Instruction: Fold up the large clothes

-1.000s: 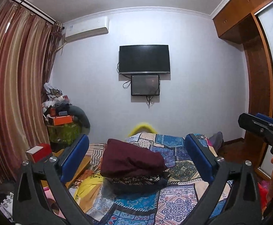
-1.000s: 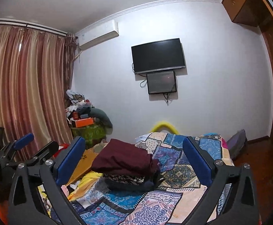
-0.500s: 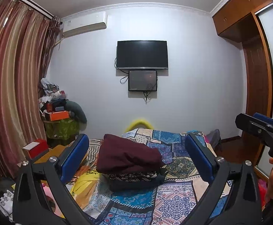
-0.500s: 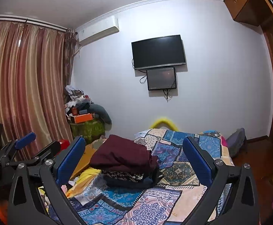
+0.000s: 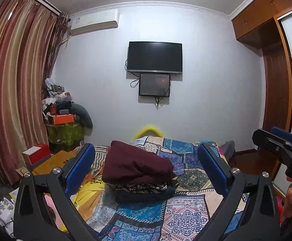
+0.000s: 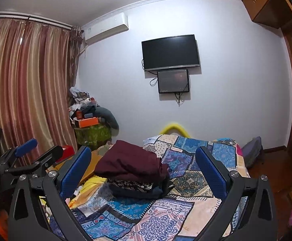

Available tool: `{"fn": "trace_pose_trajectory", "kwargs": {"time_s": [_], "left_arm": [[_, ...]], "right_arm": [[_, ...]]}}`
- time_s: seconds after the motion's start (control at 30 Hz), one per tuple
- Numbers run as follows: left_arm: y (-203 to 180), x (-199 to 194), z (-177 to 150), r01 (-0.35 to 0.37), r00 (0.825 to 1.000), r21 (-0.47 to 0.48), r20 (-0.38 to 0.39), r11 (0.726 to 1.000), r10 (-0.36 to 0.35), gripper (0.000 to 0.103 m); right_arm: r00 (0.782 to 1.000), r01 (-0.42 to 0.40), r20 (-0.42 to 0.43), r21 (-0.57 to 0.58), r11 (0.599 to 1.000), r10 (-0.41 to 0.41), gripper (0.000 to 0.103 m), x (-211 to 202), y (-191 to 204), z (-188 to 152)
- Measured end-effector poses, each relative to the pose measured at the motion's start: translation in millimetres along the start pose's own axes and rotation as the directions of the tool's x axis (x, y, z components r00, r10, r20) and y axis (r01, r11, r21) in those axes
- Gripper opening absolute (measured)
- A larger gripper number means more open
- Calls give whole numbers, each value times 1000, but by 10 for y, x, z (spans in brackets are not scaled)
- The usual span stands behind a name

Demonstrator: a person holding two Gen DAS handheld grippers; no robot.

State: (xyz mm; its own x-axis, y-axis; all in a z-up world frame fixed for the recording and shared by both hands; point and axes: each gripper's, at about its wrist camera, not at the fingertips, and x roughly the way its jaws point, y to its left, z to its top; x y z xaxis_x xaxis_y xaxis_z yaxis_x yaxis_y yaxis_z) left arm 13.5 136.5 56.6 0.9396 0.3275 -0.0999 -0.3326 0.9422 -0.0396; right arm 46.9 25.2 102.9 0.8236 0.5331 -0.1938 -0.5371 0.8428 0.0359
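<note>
Both my claws, left gripper [image 5: 146, 172] and right gripper [image 6: 144, 170], gape wide and empty, raised off the bed [image 5: 188, 208]; folded stack [image 5: 138, 172] at 12 o'clock, looks finished.

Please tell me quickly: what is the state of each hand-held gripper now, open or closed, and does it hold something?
Left hand-held gripper: open, holding nothing.
Right hand-held gripper: open, holding nothing.

Bed [image 5: 188, 206] before me, patchwork cover. On it: stack [image 5: 140, 172] of folded clothes, maroon piece on top, patterned and dark ones beneath. Yellow cloth [image 5: 87, 192] lies just left of stack.
</note>
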Motion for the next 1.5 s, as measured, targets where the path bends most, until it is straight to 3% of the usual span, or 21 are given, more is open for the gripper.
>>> {"fn": "trace_pose_trajectory", "kwargs": {"time_s": [1.5], "left_arm": [[-67, 94, -68, 31, 999, -6, -41, 999, -32, 103]], "right_arm": [[999, 35, -39, 25, 999, -34, 103, 126, -40, -52]]}}
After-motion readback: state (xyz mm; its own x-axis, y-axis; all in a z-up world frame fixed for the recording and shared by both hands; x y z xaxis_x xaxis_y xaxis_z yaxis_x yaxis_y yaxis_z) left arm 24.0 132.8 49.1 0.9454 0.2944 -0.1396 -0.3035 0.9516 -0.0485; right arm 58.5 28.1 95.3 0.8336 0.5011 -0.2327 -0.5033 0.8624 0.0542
